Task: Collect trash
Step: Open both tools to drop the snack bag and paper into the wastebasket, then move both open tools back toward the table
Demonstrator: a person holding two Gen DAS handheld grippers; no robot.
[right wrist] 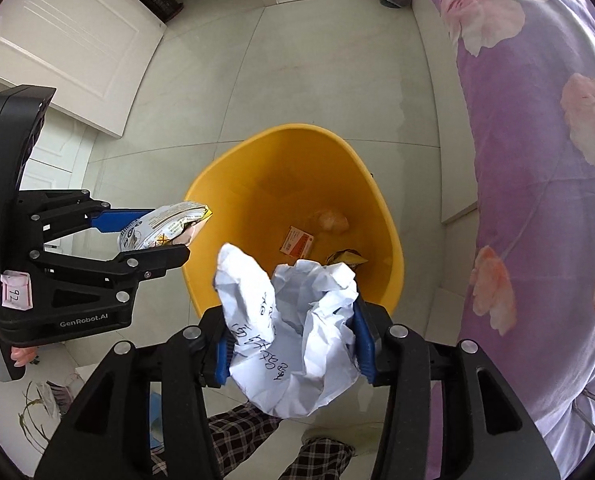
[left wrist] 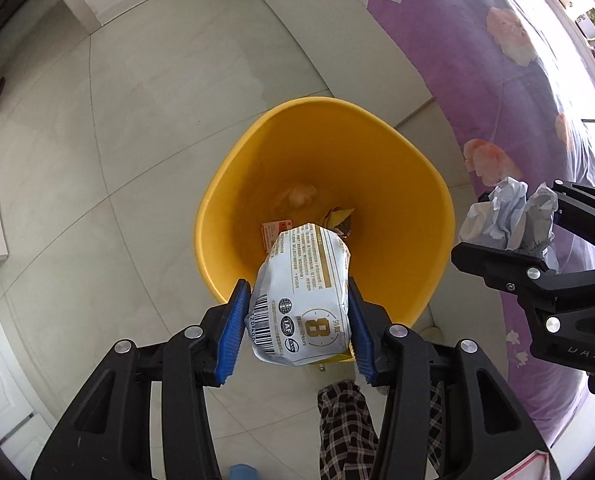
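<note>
The left gripper [left wrist: 297, 326] squeezes a white snack bag [left wrist: 303, 300] between its blue pads, right above the yellow bin [left wrist: 409, 216]. The right gripper [right wrist: 293, 350] squeezes a crumpled paper ball [right wrist: 293, 336] over the same bin.

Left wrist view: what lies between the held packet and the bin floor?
Only open air inside the yellow bin; the packet hangs over scraps at the bottom. The left wrist view shows it.

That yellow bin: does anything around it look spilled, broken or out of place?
Nothing stands out. The yellow bin stands upright on the floor with a few scraps inside. The left tongs hold a snack wrapper above it, the right tongs crumpled paper.
</note>
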